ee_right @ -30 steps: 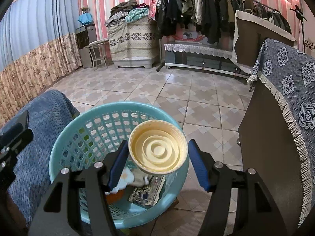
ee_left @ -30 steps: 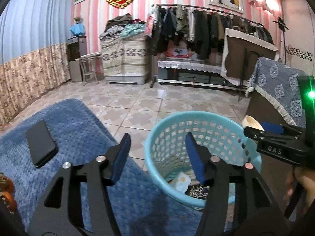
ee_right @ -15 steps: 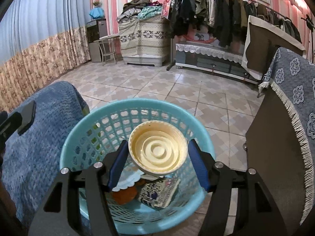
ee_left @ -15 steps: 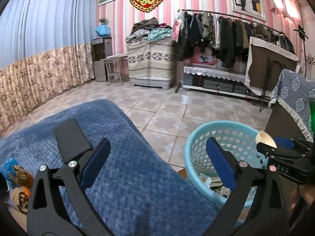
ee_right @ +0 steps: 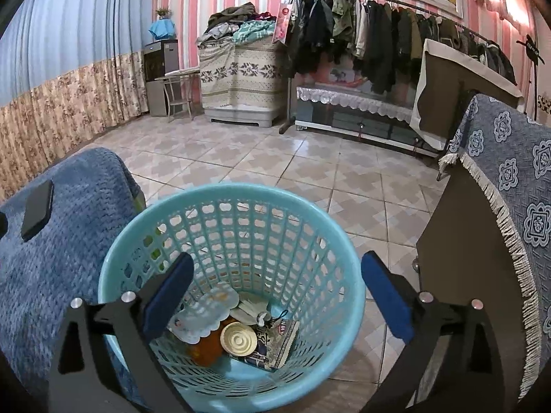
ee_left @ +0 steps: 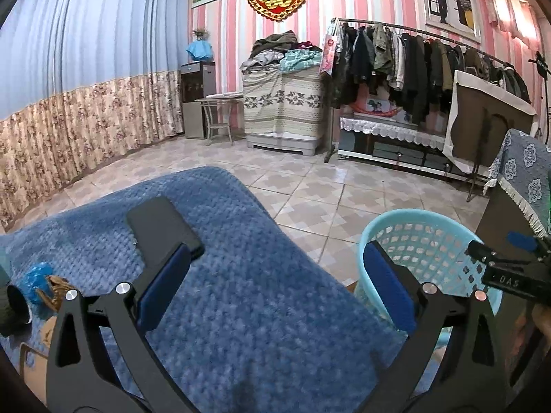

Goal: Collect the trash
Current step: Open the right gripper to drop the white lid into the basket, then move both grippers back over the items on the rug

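The right tongs (ee_right: 273,292) are hanging spread and empty over the turquoise perforated plastic basket (ee_right: 347,275), having just been opening; the round cream plastic lid (ee_right: 238,336) is lying inside. The left tongs (ee_left: 275,285), also just opened wide and empty, are facing the blue knitted blanket (ee_left: 261,309), where a crumpled blue-and-brown wrapper (ee_left: 43,284) is lying at its left edge: probably light, soft and crackly, best pinched across the bunched middle.
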The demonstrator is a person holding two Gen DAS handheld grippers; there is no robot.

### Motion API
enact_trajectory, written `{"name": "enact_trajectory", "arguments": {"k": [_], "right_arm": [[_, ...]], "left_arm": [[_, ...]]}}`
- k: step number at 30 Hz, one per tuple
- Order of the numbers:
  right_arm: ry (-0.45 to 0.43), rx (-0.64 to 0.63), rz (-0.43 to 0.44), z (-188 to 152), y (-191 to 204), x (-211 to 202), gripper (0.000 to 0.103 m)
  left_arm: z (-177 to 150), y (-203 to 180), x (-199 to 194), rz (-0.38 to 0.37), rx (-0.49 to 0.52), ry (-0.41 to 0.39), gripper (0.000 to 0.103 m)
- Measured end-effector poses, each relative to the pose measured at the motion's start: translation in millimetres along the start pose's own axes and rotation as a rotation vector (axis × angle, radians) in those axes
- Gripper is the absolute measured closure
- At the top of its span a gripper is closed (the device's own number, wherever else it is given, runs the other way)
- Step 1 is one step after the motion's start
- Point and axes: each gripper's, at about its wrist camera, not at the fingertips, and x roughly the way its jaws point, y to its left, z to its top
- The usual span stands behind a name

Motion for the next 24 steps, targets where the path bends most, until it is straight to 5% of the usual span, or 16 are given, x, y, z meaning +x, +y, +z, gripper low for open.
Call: {"name": "enact_trajectory", "arguments": {"k": [12,24], "right_arm": [[-0.073,-0.109,0.042,-2,60,-26,0.006],[-0.094,-0.304,0.222,-26,163,-75,0.004]], "left_arm": [[-20,73,-44,0.094,-0.058,0.024,0.006],[-67,207,-117,0.349,-0.139,0.070,0.005]]}}
